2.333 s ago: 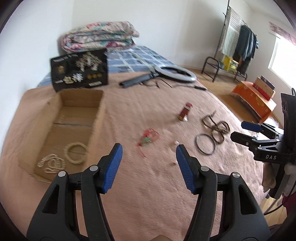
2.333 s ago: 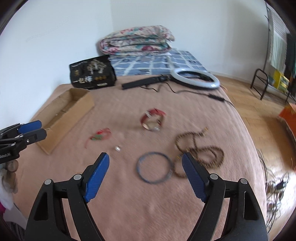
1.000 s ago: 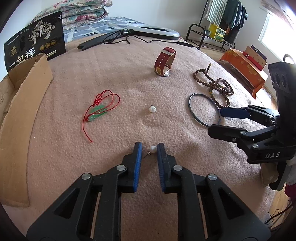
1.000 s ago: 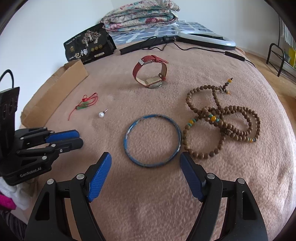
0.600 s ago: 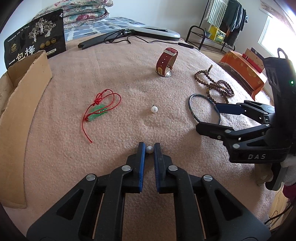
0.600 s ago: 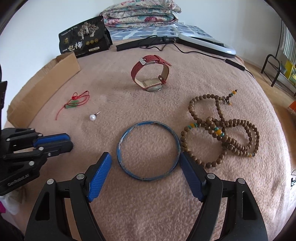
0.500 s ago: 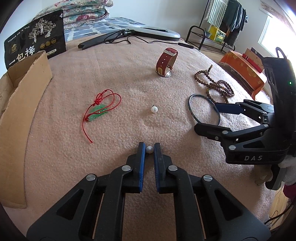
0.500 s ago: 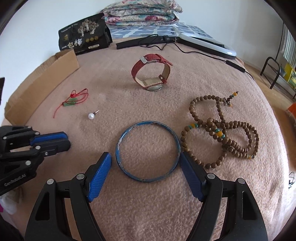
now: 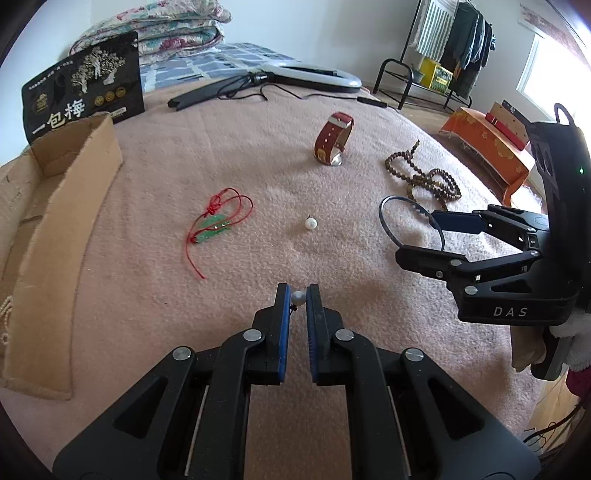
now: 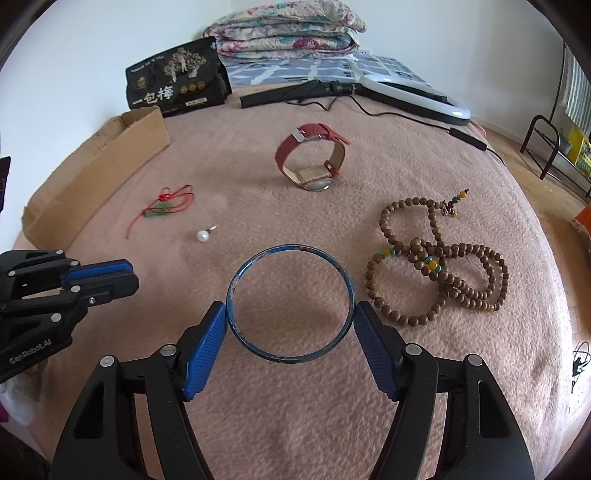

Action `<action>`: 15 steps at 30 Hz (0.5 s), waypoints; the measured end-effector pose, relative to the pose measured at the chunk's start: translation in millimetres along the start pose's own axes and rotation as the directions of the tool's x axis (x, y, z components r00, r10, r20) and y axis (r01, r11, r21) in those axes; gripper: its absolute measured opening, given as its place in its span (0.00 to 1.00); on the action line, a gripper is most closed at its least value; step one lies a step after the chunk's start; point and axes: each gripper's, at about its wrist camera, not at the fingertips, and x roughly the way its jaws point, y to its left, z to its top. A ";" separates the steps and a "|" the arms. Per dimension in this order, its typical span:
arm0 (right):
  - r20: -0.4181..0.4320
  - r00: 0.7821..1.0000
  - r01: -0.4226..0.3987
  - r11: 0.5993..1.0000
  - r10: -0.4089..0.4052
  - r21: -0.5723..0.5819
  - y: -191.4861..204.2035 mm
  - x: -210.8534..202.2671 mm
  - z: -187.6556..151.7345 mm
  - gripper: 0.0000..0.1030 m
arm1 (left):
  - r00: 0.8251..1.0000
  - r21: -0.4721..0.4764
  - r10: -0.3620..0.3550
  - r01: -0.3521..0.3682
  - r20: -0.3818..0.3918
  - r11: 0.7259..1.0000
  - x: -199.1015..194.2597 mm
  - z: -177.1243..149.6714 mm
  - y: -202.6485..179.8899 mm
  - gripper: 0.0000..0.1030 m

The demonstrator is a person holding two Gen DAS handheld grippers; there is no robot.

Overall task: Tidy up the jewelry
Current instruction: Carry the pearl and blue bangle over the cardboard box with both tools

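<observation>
My left gripper is shut on a small pearl earring, just above the pink blanket. A second pearl earring lies further ahead; it also shows in the right wrist view. My right gripper has closed on a blue bangle, with both pads touching its rim; the bangle also shows in the left wrist view. A red cord pendant, a red watch and a brown bead necklace lie on the blanket.
An open cardboard box lies at the left with pale bead strings just showing inside it. A black snack bag, a ring light with its cable, and folded quilts sit at the far end. The bed edge drops at the right.
My left gripper closed on the near pearl earring and lifted it slightly. My right gripper moved forward and closed around the blue bangle, which now sits between its pads.
</observation>
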 end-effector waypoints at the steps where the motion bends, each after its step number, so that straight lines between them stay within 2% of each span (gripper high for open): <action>1: 0.003 1.000 0.001 1.000 -0.001 0.000 1.2 -2.1 -0.2 0.68 | 1.000 -0.002 0.001 -0.001 0.004 1.000 -3.3 -0.2 0.4 0.07; 15: 0.100 0.994 -0.036 0.998 0.041 -0.052 40.1 -54.3 20.4 0.68 | 0.993 -0.051 0.041 -0.036 0.108 0.998 -69.1 1.5 21.4 0.07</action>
